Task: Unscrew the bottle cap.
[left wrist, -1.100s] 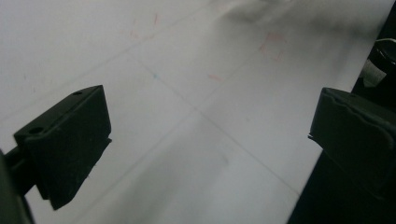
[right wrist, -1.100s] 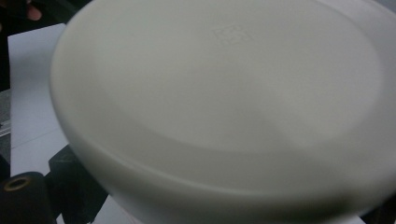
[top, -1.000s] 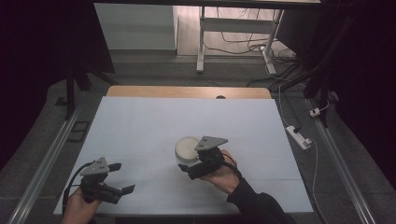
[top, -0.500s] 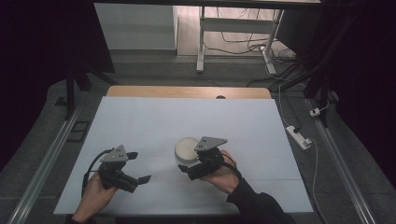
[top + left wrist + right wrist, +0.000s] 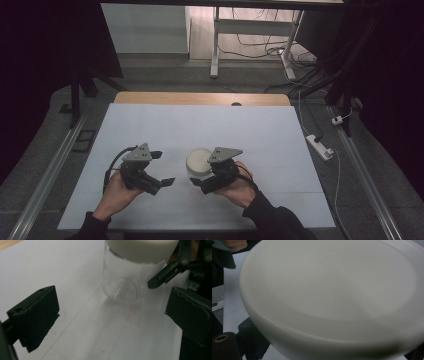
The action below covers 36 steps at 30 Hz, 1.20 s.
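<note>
1. Near the front middle of the white sheet (image 5: 150, 130) we have a clear jar (image 5: 122, 285) standing upright, capped with a cream lid (image 5: 199, 160).
2. Through the left gripper view we see the glass wall and the round base of the jar resting on the sheet, with faint red marks on the paper just in front of it.
3. Our right gripper (image 5: 200, 182) sits against the jar's right side, with our right hand (image 5: 240, 187) behind it; one black jaw tip touches the glass low on the jar in the left gripper view.
4. From the right gripper view the lid (image 5: 332, 297) looms very close above the jaws, a small embossed stamp showing on its top; one jaw shows at the lower left under the lid's rim.
5. We cannot tell whether the right gripper clamps the jar or merely stands around it, since the lid hides the far jaw.
6. Our left gripper (image 5: 162, 170) is just to the left of the jar, apart from it, held in our left hand (image 5: 117, 192).
7. Its jaws are spread wide, with bare paper between them, and they point toward the jar.
8. A wooden table edge (image 5: 200, 98) shows beyond the sheet.
</note>
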Each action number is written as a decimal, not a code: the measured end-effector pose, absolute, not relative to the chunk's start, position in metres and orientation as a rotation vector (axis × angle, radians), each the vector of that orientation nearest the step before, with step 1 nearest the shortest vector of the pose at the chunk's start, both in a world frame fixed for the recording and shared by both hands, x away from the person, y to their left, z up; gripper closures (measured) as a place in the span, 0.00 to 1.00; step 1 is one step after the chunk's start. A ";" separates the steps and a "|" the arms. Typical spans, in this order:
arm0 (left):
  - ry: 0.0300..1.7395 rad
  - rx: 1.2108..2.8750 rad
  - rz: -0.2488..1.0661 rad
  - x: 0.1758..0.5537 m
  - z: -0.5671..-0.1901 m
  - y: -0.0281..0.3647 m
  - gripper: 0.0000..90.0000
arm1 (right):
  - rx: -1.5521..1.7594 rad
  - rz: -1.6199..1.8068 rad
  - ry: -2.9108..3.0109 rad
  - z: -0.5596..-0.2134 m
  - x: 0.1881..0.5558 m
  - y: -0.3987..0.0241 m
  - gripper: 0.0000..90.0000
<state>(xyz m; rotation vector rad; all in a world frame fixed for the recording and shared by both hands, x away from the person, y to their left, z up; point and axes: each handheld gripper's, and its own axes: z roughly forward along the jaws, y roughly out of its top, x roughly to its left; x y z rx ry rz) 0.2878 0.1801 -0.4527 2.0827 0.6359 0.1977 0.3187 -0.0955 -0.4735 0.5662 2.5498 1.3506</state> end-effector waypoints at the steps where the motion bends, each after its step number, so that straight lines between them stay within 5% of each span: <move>1: 0.618 2.079 0.182 0.290 -0.451 0.179 0.00 | 0.564 1.350 2.550 -0.473 0.319 -0.095 0.07; 24: 0.227 2.138 -0.007 0.320 -0.443 0.131 0.00 | 0.424 1.394 2.625 -0.475 0.309 -0.086 0.07; 36: 0.112 2.110 -0.037 0.320 -0.443 0.124 0.08 | 0.332 1.441 2.653 -0.473 0.302 -0.084 0.07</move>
